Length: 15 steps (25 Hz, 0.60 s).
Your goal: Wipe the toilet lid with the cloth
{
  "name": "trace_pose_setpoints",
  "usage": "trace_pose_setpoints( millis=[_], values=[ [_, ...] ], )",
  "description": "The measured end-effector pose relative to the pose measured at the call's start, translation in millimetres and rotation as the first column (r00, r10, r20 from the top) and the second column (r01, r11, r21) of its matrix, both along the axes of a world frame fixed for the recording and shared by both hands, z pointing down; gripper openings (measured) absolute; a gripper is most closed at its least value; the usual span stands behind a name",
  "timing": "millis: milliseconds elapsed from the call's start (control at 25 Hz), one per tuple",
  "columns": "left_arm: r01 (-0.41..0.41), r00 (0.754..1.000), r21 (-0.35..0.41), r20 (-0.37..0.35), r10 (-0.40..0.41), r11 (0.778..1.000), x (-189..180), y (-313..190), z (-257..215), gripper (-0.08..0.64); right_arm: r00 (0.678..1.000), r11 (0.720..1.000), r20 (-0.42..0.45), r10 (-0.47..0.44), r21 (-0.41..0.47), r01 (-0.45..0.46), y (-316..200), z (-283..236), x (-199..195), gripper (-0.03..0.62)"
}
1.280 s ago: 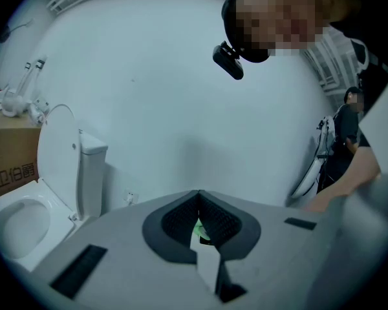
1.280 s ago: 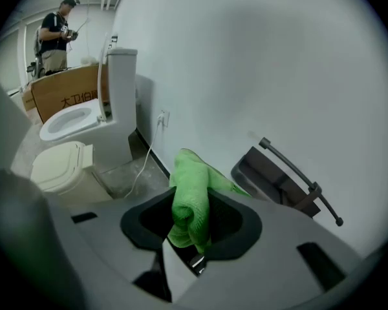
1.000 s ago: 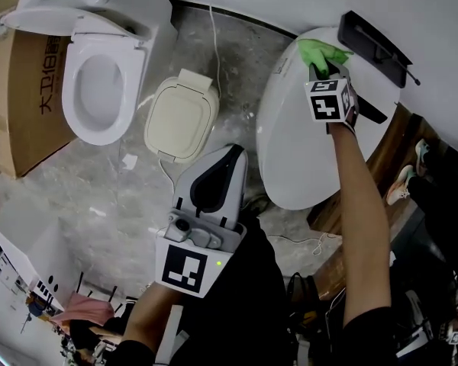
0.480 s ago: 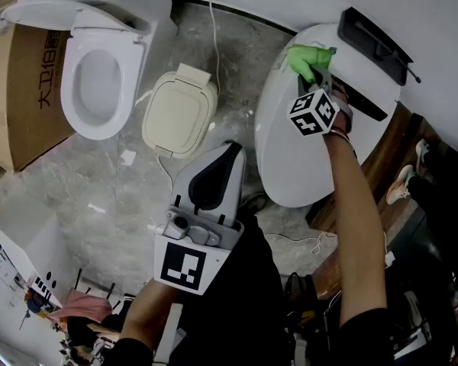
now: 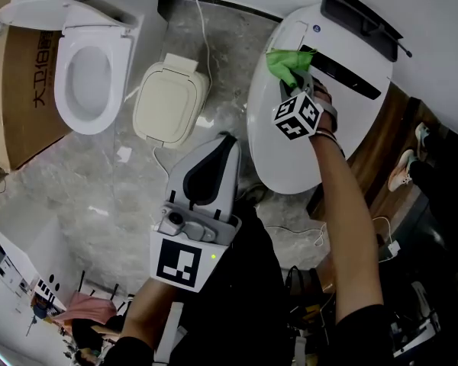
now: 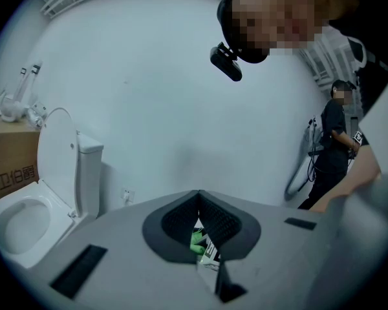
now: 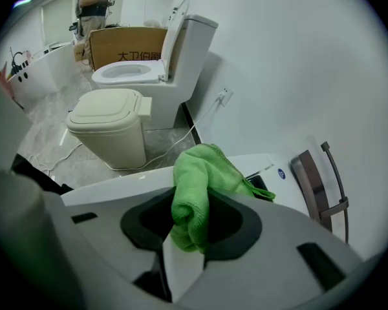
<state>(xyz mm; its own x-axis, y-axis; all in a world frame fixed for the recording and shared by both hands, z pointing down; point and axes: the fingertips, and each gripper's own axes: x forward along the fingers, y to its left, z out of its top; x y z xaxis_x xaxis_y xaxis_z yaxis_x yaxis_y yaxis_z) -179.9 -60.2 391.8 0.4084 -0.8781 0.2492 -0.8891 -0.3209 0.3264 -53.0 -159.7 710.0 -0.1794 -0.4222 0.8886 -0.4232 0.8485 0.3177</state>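
Note:
A green cloth (image 5: 285, 64) (image 7: 197, 189) is pinched in my right gripper (image 5: 290, 82) (image 7: 193, 228), which is shut on it. The cloth rests on the far left part of the closed white toilet lid (image 5: 290, 151), close to the dark panel (image 5: 343, 71) at the lid's back. My left gripper (image 5: 208, 181) (image 6: 199, 228) hangs in mid-air left of that toilet, shut with nothing between its jaws. In the left gripper view a sliver of the green cloth (image 6: 197, 241) shows past the jaws.
A second white toilet (image 5: 88, 75) with its lid raised stands at the left, beside a cardboard box (image 5: 23, 105). A cream lidded bin (image 5: 168, 101) sits on the marble floor between the two toilets, with a white cable (image 5: 206, 44) nearby. A wooden stand (image 5: 382, 151) is at the right.
My right gripper has slid the green cloth leftward along the back of the lid. The left gripper has stayed in about the same place.

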Motion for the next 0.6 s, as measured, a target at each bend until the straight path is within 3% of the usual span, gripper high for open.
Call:
trace_pose_setpoints(
  millis=[600],
  values=[
    [0.040,0.999,0.014,0.014,-0.040,0.999,18.2,74.5,-10.7,0.009,0.982,0.984,-0.057,-0.180,-0.016,0.179,126.3,21.5,-5.5,0.130]
  ],
)
